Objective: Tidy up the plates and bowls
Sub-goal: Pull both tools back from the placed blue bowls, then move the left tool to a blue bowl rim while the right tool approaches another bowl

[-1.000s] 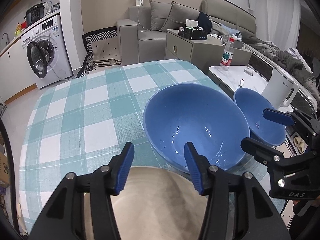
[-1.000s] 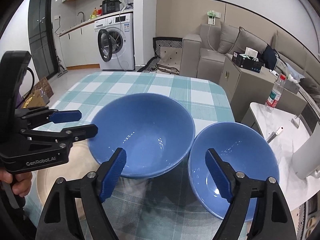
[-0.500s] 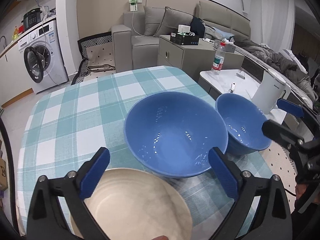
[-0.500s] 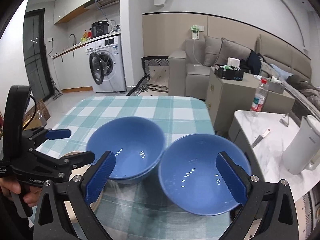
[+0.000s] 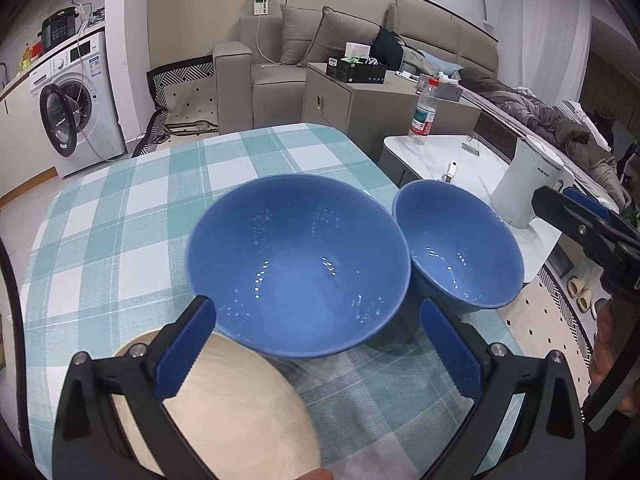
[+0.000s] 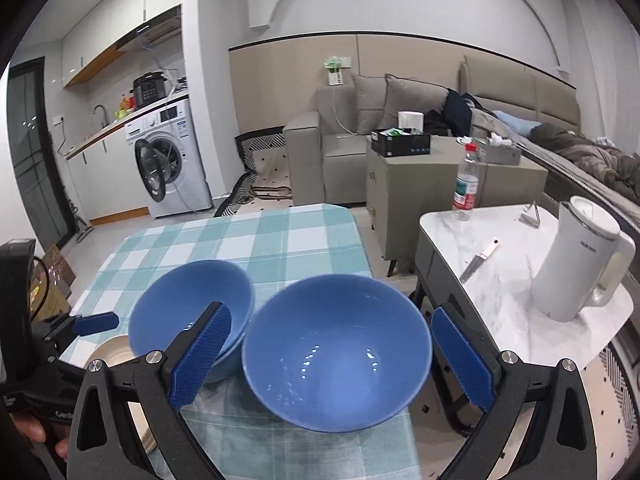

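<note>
My left gripper (image 5: 318, 352) has its jaws spread wide and they pinch nothing; the blue pads stand on either side of the near rim of the large glossy blue ceramic bowl (image 5: 298, 264), but they do not touch it. This bowl stands on the bench with the teal and white checked cloth (image 5: 120, 216). Just below my left pad lies the round beige plate (image 5: 236, 408), near the front edge of the bench, and the large bowl's near side seems to overlap the plate's far edge. To the right of the large bowl, with the rims almost touching, stands the smaller glossy blue ceramic bowl (image 5: 460, 248), close to the right edge of the bench. My right gripper (image 6: 330, 356) is also wide open and holds nothing; in its own view the smaller bowl (image 6: 336, 360) sits between the two blue pads, and I see a gap on each side. In that view the large bowl (image 6: 188, 300) is to the left and behind, and a part of the beige plate (image 6: 110, 350) shows under my left gripper (image 6: 96, 324). Beside the bench stands a white marble side table (image 6: 500, 280) with a white electric kettle (image 6: 576, 264), a clear plastic bottle with a red label (image 6: 466, 184) and a small knife (image 6: 478, 262). Farther back are a grey sofa (image 6: 352, 140) and a white washing machine (image 6: 168, 160).
</note>
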`<state>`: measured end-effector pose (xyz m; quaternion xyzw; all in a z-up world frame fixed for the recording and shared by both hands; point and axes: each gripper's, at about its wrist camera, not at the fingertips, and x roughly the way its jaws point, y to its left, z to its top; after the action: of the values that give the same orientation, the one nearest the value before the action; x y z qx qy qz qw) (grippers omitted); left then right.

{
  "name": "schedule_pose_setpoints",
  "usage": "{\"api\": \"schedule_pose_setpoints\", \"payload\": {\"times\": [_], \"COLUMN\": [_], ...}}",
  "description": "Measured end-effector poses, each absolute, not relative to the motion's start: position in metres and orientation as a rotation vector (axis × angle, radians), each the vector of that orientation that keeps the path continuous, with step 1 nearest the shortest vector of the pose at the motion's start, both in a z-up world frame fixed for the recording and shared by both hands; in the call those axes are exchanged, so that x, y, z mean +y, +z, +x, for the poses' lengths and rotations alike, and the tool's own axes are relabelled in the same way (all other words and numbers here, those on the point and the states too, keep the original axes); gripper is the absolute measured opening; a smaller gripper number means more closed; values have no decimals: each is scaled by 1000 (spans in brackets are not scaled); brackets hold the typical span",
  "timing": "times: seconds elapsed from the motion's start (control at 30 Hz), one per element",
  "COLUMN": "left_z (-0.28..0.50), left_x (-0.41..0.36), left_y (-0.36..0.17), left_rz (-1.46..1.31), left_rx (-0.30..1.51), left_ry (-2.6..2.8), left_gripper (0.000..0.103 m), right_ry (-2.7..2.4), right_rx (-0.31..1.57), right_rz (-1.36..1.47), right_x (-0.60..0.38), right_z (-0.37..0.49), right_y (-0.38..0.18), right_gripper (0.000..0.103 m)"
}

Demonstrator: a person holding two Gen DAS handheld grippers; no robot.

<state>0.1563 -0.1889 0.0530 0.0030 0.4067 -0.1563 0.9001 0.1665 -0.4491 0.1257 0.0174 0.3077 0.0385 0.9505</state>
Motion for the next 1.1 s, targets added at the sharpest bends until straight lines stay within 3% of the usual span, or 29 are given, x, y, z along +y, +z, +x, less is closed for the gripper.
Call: {"api": "schedule_pose_setpoints", "payload": {"times": [0.83, 0.97, 1.07, 1.1], "left_z": [151, 149, 146, 145], "left_x": [-270, -272, -274, -274], "left_y": [47, 46, 47, 48], "left_rz": [75, 61, 59, 56], "left_rx": [846, 852, 847, 844], "left_ry": [-422, -453, -473, -481], "left_gripper": [100, 85, 82, 75], "right_ry": [-6, 0, 13, 17], "right_rx": [683, 691, 691, 689], "right_rz": [157, 170, 182, 184], "right_x": [-520, -524, -525, -526], "right_z": [178, 180, 180, 180], "right_y": [103, 98, 97, 97], "right_gripper": [102, 102, 102, 102]}}
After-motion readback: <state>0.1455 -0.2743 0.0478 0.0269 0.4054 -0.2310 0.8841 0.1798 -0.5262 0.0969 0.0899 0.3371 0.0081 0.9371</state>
